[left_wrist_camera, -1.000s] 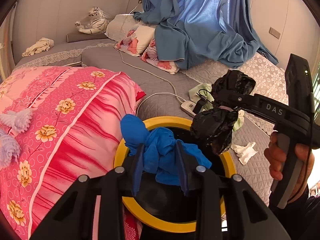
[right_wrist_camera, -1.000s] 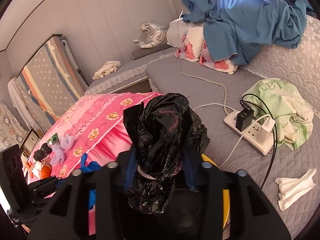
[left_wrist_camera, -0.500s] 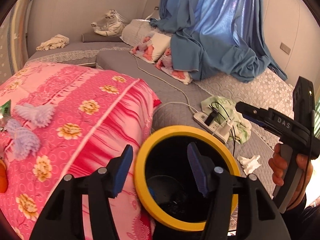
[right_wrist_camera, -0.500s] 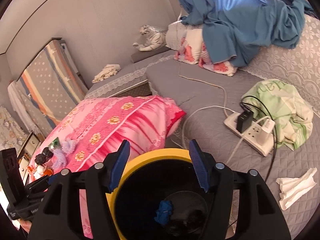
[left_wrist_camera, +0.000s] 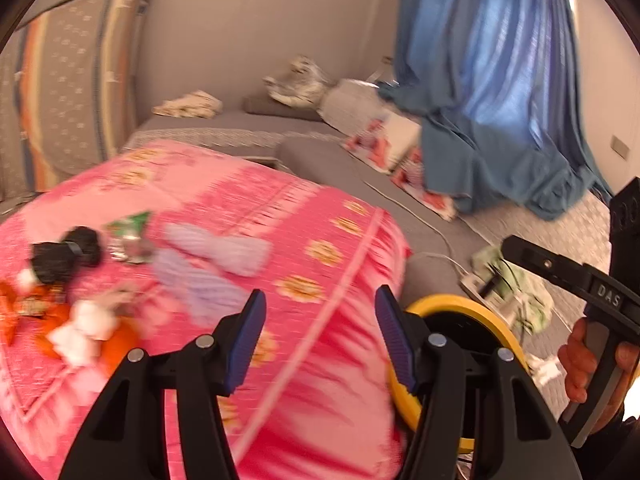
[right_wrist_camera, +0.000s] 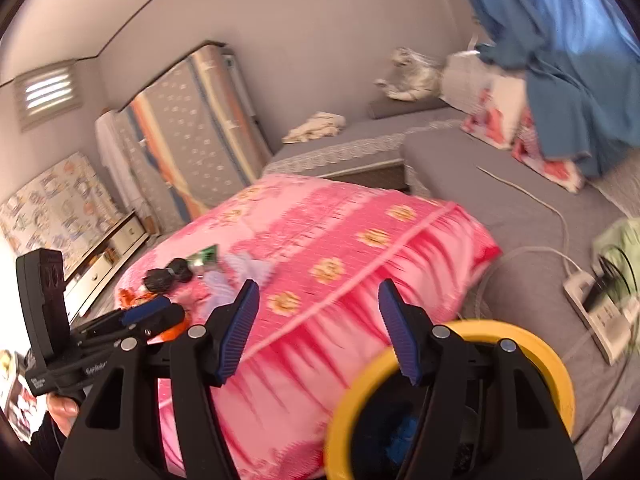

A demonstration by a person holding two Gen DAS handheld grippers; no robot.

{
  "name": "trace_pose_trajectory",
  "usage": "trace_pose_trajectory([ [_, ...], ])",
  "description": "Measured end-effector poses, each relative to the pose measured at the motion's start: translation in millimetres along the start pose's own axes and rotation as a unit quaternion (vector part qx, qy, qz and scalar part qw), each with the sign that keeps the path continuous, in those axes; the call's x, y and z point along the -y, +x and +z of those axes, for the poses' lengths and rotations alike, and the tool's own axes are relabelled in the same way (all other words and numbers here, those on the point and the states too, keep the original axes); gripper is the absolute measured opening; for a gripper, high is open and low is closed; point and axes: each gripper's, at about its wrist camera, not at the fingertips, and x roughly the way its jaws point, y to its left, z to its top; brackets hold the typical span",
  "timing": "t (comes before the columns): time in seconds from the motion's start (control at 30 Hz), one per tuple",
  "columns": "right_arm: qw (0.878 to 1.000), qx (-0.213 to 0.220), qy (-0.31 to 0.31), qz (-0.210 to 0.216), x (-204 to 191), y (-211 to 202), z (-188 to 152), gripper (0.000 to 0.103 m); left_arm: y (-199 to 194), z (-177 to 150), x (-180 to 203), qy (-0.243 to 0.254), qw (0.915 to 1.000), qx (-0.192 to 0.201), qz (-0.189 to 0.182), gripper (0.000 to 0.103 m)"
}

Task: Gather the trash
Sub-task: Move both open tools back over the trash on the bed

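Note:
My left gripper [left_wrist_camera: 320,320] stands open and empty over the pink flowered quilt [left_wrist_camera: 248,208]. My right gripper [right_wrist_camera: 318,312] is open and empty too, above the quilt's [right_wrist_camera: 340,232] near edge. The yellow-rimmed bin [left_wrist_camera: 480,308] sits low on the right in both views, and a blue scrap [right_wrist_camera: 404,436] lies inside the bin [right_wrist_camera: 540,344]. On the quilt's left end lie a black bag lump [left_wrist_camera: 64,252], a green wrapper [left_wrist_camera: 128,232], lilac fluffy pieces [left_wrist_camera: 212,256], white tissue wads [left_wrist_camera: 84,328] and orange bits [left_wrist_camera: 24,308]. The right wrist view shows the same black lump [right_wrist_camera: 168,274] and green wrapper [right_wrist_camera: 206,258].
A crumpled white tissue [right_wrist_camera: 620,420] lies on the grey mat right of the bin. A power strip [right_wrist_camera: 596,308] with cables and a green cloth [right_wrist_camera: 624,240] lie further right. A blue curtain [left_wrist_camera: 500,80] hangs at the back, and an upright mattress [left_wrist_camera: 68,80] leans at the left wall.
Both grippers opened and dropped the blue scrap and the black bag into the bin. Both then swung left and rose, from over the bin to over the pink quilt.

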Motion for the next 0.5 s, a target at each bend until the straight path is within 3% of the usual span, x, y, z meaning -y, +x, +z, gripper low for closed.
trace_pose_trajectory([
  [0.23,0.998,0.007,-0.051,0.043,-58.3,14.2,10.9,0.059,-49.7,10.5,-51.2,-0.017,0.9963,0.041,0.074,0.054],
  [0.5,0.992,0.005,-0.103,0.080,-112.0,38.0,17.0,0.059,-78.3,2.0,-106.4,-0.050,0.9893,0.048,0.129,0.054],
])
